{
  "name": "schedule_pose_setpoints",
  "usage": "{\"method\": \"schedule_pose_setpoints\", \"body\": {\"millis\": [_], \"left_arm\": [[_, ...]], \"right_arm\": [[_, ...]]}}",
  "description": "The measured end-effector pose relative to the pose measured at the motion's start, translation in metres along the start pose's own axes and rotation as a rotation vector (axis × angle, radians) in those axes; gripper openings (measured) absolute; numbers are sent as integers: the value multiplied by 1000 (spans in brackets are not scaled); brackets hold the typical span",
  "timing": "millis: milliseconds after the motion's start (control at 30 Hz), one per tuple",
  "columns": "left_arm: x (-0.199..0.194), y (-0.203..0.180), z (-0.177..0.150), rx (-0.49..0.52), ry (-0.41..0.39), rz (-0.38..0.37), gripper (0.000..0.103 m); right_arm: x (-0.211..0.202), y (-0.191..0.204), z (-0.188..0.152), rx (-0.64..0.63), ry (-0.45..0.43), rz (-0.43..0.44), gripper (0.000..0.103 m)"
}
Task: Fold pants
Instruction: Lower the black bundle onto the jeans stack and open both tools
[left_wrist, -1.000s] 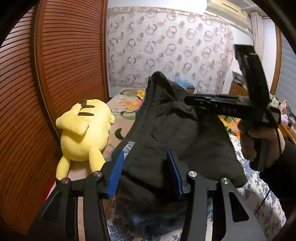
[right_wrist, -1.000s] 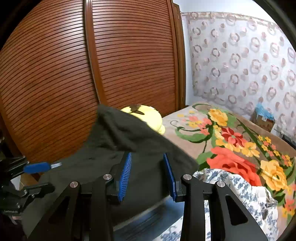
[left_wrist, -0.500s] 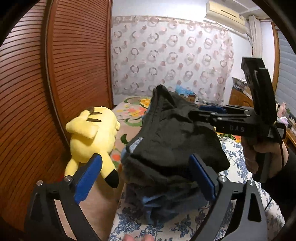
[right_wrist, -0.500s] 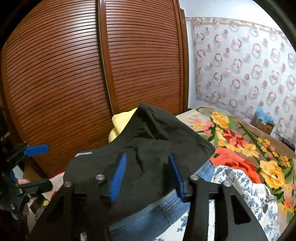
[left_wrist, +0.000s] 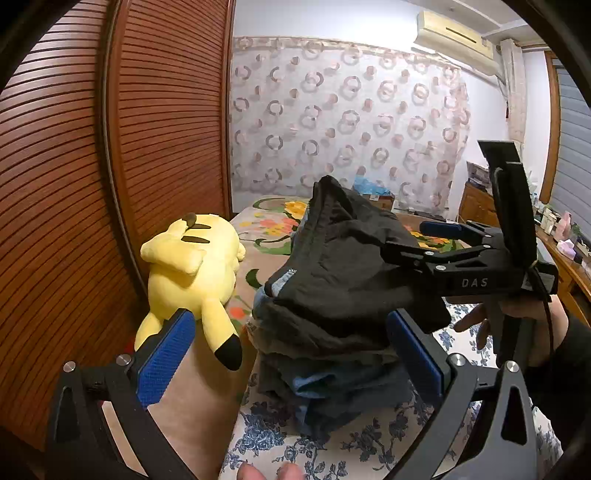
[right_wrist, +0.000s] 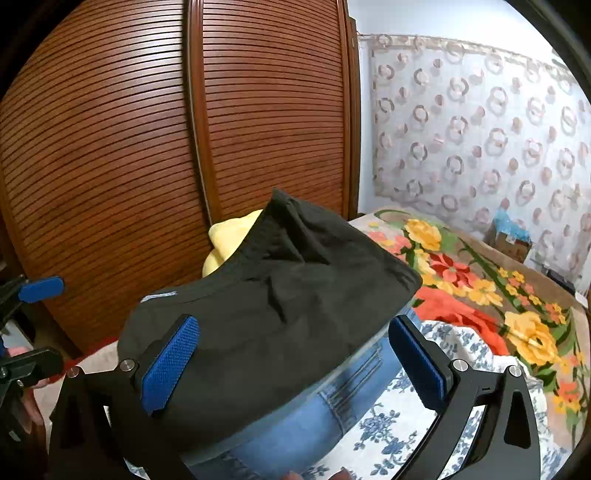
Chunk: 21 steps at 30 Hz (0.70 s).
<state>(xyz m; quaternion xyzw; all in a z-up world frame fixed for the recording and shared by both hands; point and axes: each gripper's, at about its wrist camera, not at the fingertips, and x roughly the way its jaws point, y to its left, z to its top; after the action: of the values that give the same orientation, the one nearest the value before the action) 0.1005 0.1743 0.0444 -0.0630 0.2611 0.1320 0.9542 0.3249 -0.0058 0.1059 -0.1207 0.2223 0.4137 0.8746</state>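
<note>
The folded black pants (left_wrist: 343, 266) (right_wrist: 277, 295) lie on top of a pile of folded clothes, with blue jeans (right_wrist: 314, 417) right beneath them. My left gripper (left_wrist: 288, 321) is at the pile's near side. Its jaws are opening wide, and the blue pads stand clear of the cloth on both sides. My right gripper (right_wrist: 293, 325) is at another side with its jaws opening too. The pants lie between its pads, unpinched. Each gripper shows in the other view: the right gripper (left_wrist: 413, 240) beside the pants, the left gripper (right_wrist: 37, 326) at the frame's left edge.
A yellow plush toy (left_wrist: 192, 266) lies on the bed left of the pile, against the slatted wooden wardrobe doors (left_wrist: 74, 184). The pile sits on a white sheet with blue flowers (right_wrist: 388, 435). Beyond it spreads a floral blanket (right_wrist: 480, 288). A dresser (left_wrist: 476, 206) stands far right.
Both grippers went from closed on the black pants to wide open and drew back a little. The pants were let go and settled onto the pile.
</note>
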Motion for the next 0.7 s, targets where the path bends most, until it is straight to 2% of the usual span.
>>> {"method": "schedule_pose_setpoints", "body": {"millis": [367,700], "left_arm": [[-14,0,-6,3,-11,12,103],[-32,-3,-19,7,0,4,103]], "right_arm": [[-28,13,-14,-1,-23,-24,102],[-73,37,-37,33,-64,-68,102]]}}
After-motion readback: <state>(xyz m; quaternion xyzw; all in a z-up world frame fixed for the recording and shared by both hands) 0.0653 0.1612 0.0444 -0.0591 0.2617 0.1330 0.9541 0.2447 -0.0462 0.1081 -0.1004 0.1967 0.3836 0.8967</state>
